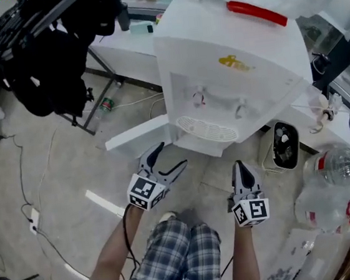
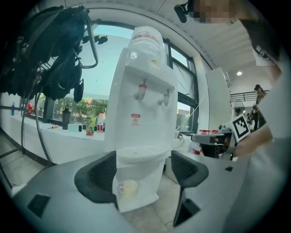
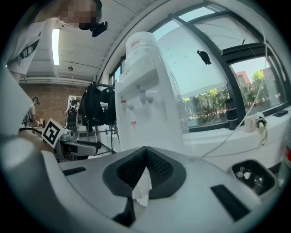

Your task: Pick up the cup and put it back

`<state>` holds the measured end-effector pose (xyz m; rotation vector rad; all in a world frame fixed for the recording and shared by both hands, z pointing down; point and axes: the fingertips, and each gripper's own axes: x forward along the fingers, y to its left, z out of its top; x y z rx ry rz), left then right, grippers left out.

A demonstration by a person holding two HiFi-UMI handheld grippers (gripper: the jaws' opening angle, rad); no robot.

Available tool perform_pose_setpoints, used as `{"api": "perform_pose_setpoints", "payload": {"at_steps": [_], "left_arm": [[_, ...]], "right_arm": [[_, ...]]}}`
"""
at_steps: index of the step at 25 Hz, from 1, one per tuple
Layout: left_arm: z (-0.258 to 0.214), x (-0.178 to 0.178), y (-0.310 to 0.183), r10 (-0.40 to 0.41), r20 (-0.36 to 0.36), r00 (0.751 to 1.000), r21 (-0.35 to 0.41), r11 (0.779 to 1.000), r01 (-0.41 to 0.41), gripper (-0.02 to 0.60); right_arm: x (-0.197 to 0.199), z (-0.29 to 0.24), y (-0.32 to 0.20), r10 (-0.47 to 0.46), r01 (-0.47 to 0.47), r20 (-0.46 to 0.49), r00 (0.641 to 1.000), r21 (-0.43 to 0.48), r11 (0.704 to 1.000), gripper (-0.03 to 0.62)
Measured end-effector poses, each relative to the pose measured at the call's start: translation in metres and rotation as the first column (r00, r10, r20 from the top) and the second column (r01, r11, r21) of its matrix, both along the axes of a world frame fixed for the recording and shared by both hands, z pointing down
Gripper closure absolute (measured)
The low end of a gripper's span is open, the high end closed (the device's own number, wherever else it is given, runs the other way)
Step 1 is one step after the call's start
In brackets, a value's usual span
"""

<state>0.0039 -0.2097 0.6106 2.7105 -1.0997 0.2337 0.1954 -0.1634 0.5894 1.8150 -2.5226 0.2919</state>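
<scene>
Left gripper view: cup, pale, upright in the low recess of the water dispenser, framed between the jaws. Left gripper: jaws wide apart, nothing held, not yet at the cup. Right gripper: jaws pressed together on a small white scrap. Approach advised: enter the recess low and level, straddle the cup's body, avoid the recess walls, then close.

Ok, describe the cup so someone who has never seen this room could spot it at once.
Find the tall white water dispenser with a bottle on top. Below its two taps and the drip tray, a recess opens in its base. The cup stands in there alone: small, pale cream, seemingly with a handle on its left.
</scene>
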Motion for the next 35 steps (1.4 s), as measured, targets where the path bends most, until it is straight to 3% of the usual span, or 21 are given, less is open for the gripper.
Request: {"api": "perform_pose_setpoints", "payload": {"at_steps": [10,19,35], "left_arm": [[0.145,0.020,-0.030,0.044,0.024,0.999,0.016,0.999,-0.044,0.215],[0.232,0.048,-0.066,0.020,0.040,0.999,0.053,0.998,-0.022,0.215],[0.301,0.095,-0.108,-0.067,0.045,0.997,0.060,0.996,0.064,0.215]], "right_arm": [[0.006,0.132,-0.023,-0.033,0.033,0.008,0.999,0.019,0.999,0.576],[0.003,0.207,-0.058,-0.061,0.062,-0.020,0.998,0.041,0.997,0.577],[-0.002,0.262,-0.077,-0.108,0.111,-0.047,0.993,0.048,0.993,0.577]]}}
